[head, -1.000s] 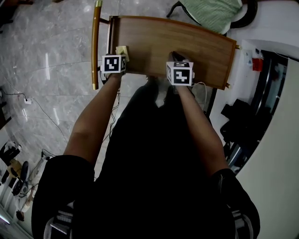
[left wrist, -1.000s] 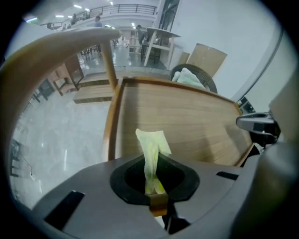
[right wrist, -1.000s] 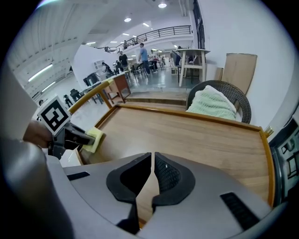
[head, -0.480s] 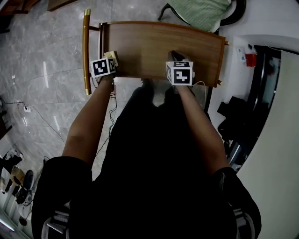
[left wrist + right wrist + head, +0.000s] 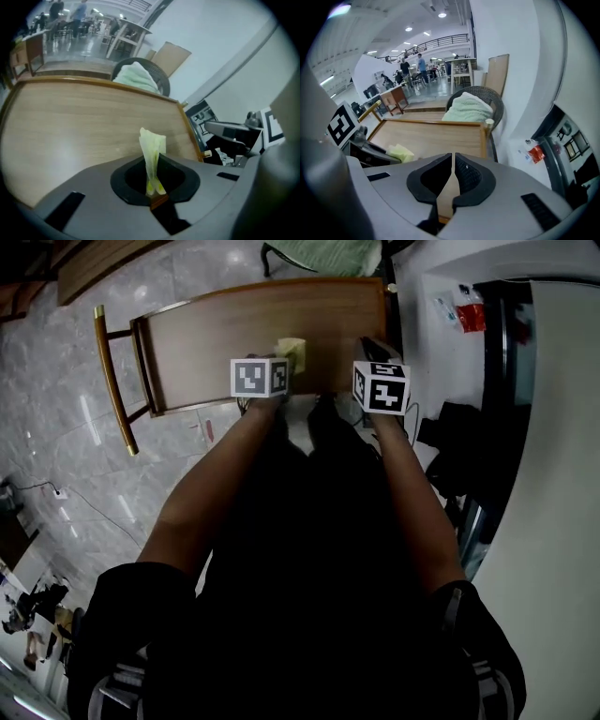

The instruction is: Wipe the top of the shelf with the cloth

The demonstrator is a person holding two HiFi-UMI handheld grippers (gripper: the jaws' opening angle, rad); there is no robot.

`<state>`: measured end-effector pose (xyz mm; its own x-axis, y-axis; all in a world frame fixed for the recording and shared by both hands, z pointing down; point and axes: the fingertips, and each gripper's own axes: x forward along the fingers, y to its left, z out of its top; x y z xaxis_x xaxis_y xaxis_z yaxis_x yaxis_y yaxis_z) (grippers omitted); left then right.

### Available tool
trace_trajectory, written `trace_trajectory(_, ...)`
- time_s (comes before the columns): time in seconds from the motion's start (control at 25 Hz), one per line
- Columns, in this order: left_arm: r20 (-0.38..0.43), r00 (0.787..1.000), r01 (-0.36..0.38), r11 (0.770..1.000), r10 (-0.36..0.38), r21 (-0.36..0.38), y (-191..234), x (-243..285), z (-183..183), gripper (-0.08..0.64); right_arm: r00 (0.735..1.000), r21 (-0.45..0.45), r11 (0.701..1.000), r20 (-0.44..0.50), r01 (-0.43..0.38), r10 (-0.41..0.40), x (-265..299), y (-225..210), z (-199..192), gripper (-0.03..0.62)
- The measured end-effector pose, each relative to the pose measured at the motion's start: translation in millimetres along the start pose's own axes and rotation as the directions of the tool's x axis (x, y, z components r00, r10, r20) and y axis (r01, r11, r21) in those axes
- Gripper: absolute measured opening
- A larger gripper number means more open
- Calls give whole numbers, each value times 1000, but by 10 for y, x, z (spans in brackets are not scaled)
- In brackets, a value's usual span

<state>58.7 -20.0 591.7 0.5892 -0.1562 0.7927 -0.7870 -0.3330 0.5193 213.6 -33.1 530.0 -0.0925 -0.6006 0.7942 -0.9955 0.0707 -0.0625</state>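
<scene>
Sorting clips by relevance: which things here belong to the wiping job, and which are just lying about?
In the job: pale yellow-green cloth, left gripper pinching it, brown wooden shelf top.
Lying about: dark wicker chair, green towel on it, red packet, shut empty right gripper.

My left tool (image 5: 153, 186) is mid-grey with black pads; the cloth (image 5: 152, 145) is pale yellow-green, brighter yellow low in its folds; my right tool (image 5: 452, 180) is the same grey, and its black pads carry a fine dotted pattern; the left cube (image 5: 260, 377) and the right cube (image 5: 380, 387) are white, printed with black square markers; the shelf (image 5: 234, 334) top is warm mid-brown wood with fine straight grain and a darker reddish edge; the rail (image 5: 112, 381) beside it is brassy gold; the floor (image 5: 56, 446) is grey marble with pale veins; the chair (image 5: 499, 107) is dark woven wicker; its cushion (image 5: 468, 110) is pale mint green; my clothing (image 5: 300, 596) is black.
</scene>
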Motion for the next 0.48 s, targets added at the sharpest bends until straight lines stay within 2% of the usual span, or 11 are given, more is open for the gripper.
trace_trajectory(0.16,-66,997,44,996,-38,81,-726,520,-96,31,998,42,998,2,55,-55,-175,-661,-137,34)
trace_trajectory(0.32,-100,993,68,994,-59,88,-1161,893,-197,31,996,67,994,-12,83,-83,-258,-1099,-262,34)
trace_trajectory(0.48,-118,990,94,991,-82,98,-1461,1066,-276,31,996,90,992,-14,90,-89,-290,-1276,-343,34)
